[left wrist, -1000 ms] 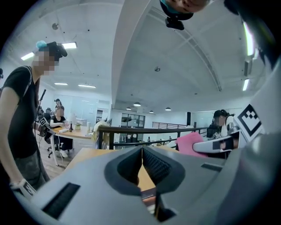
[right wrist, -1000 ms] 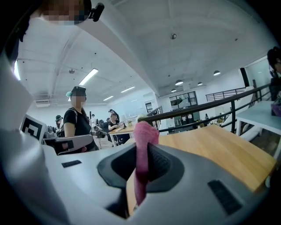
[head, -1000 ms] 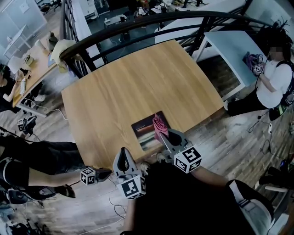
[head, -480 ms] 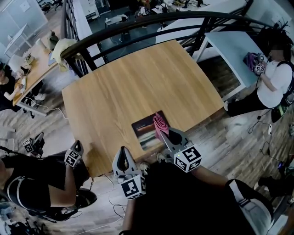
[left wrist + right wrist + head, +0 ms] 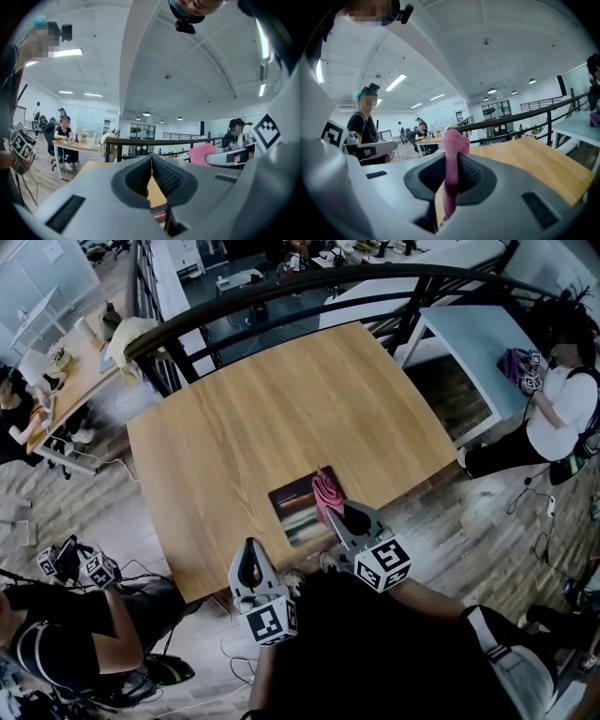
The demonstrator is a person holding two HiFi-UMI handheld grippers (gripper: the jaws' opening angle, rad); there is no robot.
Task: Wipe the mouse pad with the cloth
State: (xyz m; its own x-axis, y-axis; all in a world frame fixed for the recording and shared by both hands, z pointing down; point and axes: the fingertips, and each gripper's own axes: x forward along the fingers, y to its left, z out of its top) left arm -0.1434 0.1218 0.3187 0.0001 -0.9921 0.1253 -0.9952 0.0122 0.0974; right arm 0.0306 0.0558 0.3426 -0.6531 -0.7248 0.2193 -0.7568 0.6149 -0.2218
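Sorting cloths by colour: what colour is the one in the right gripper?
Pink. The cloth shows best in the right gripper view, clamped between the jaws.

We count two grippers: left gripper (image 5: 249, 549) and right gripper (image 5: 339, 515). One cloth (image 5: 326, 491), pink. One mouse pad (image 5: 295, 507).

Three tables in the head view: one wooden table (image 5: 281, 409), one pale table (image 5: 469, 329) at upper right, one desk (image 5: 70, 381) at far left. One dark curved railing (image 5: 281, 287).

Three people besides us: one person in a white shirt (image 5: 560, 404) at right, one person in black (image 5: 66, 643) at lower left, one seated person (image 5: 11, 413) by the desk.

Marker cubes we can count clearly: four. One left cube (image 5: 270, 622), one right cube (image 5: 382, 563), and two held cubes (image 5: 98, 570) with the person at lower left.
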